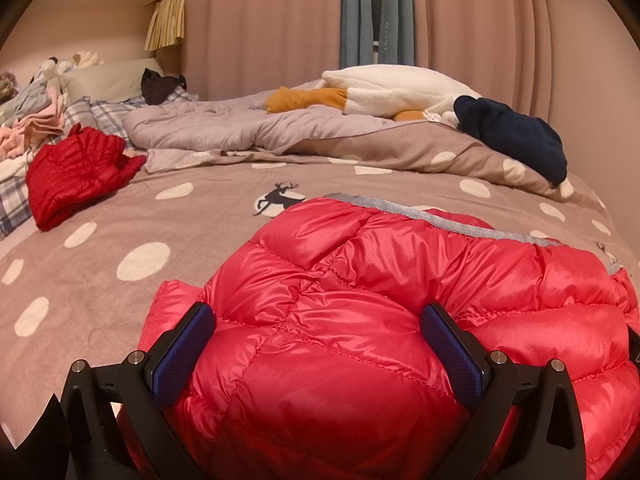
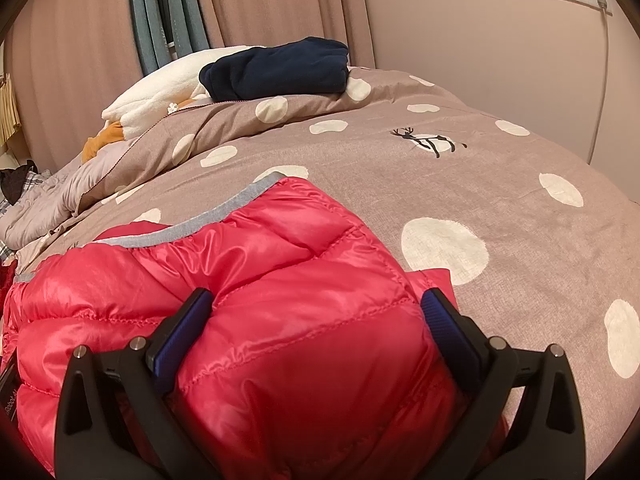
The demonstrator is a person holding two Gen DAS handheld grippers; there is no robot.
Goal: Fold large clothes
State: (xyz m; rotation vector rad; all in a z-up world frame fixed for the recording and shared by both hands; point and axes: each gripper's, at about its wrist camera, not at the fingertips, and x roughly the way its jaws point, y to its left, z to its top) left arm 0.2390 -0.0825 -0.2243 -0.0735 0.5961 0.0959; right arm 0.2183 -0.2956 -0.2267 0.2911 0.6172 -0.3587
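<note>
The left gripper (image 1: 318,320) and right gripper (image 2: 318,308) are each being held with fingers spread wide around bulging folds of a red puffer jacket (image 1: 400,280), which is lying on the dotted bedspread (image 2: 500,152).

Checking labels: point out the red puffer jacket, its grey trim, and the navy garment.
red puffer jacket (image 1: 360,280), left wrist view, quilted middle panel.
grey trim (image 2: 240,200), right wrist view, band along jacket's far edge.
navy garment (image 2: 280,68), right wrist view, middle of folded bundle.
</note>
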